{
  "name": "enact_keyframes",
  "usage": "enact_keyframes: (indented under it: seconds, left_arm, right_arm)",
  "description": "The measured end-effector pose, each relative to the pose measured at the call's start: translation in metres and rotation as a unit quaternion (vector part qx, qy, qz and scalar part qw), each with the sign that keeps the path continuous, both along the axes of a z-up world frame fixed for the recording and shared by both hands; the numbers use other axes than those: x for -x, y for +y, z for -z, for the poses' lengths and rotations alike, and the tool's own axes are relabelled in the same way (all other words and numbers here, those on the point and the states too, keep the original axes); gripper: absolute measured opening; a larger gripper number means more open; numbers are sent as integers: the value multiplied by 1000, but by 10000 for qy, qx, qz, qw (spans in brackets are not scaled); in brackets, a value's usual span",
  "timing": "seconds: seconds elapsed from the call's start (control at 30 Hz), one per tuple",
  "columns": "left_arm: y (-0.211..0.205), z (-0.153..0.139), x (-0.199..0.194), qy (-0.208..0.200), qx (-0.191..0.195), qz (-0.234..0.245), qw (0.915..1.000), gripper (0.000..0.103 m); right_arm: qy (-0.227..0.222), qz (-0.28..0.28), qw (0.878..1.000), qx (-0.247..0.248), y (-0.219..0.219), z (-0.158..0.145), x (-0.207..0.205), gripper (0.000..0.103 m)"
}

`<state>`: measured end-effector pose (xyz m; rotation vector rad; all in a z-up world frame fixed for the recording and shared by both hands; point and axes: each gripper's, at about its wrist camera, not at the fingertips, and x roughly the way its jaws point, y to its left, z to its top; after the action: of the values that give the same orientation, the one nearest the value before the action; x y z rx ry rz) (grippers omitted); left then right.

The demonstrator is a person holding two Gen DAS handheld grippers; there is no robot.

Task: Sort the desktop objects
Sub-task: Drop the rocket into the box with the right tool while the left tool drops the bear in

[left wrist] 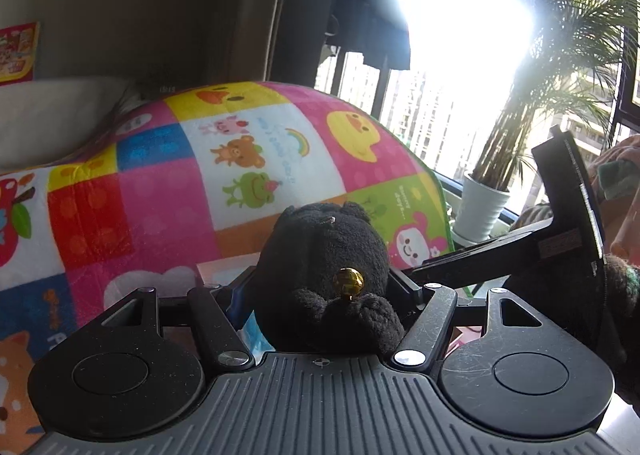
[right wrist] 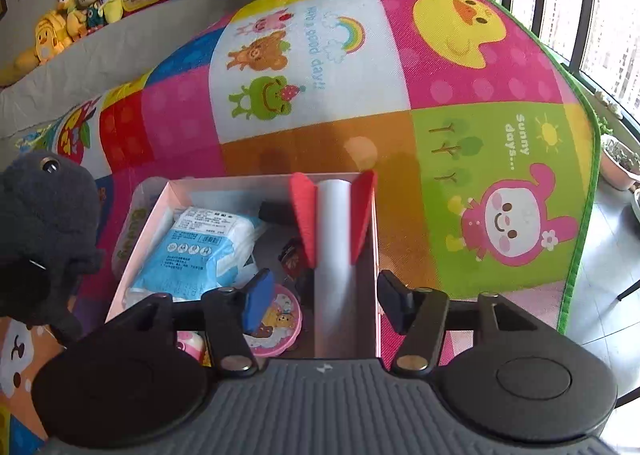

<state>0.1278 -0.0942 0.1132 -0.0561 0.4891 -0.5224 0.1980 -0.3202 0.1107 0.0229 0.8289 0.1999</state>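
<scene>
My left gripper (left wrist: 324,295) is shut on a black plush toy (left wrist: 324,255) with a gold bell, held up above the colourful cartoon mat (left wrist: 168,183). The same plush (right wrist: 44,223) shows at the left edge of the right wrist view. My right gripper (right wrist: 320,295) is open and empty, hovering over a pink-walled storage box (right wrist: 376,239). In the box lie a blue-white tissue pack (right wrist: 200,247), a white tube with red fins (right wrist: 332,231), a round pink cartoon tin (right wrist: 276,319) and a small dark packet (right wrist: 292,255).
The other gripper's black body (left wrist: 568,215) stands at the right of the left wrist view. A potted palm (left wrist: 484,207) stands by the bright window. Plush toys (right wrist: 76,15) line the sofa back. The mat's green edge (right wrist: 580,255) meets grey floor at right.
</scene>
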Motion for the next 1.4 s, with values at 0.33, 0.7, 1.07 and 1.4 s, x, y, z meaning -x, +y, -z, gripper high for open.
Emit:
enact_keyframes:
  seconds: [0.33, 0.7, 1.07, 1.4]
  left_arm:
    - [-53, -28, -36, -525, 61, 445, 9976, 81]
    - [-17, 9, -31, -212, -583, -73, 9980, 96]
    - [-8, 45, 5, 31, -876, 298, 9957, 96]
    - [47, 54, 17, 257, -585, -194, 9978, 99]
  right_arm:
    - [-478, 462, 9977, 105, -35, -18, 25, 73]
    - [-744, 595, 9954, 74, -44, -14, 29, 57]
    - [-579, 110, 9962, -634, 23, -9, -35, 46]
    - [123, -344, 9993, -11, 46, 12, -22, 44]
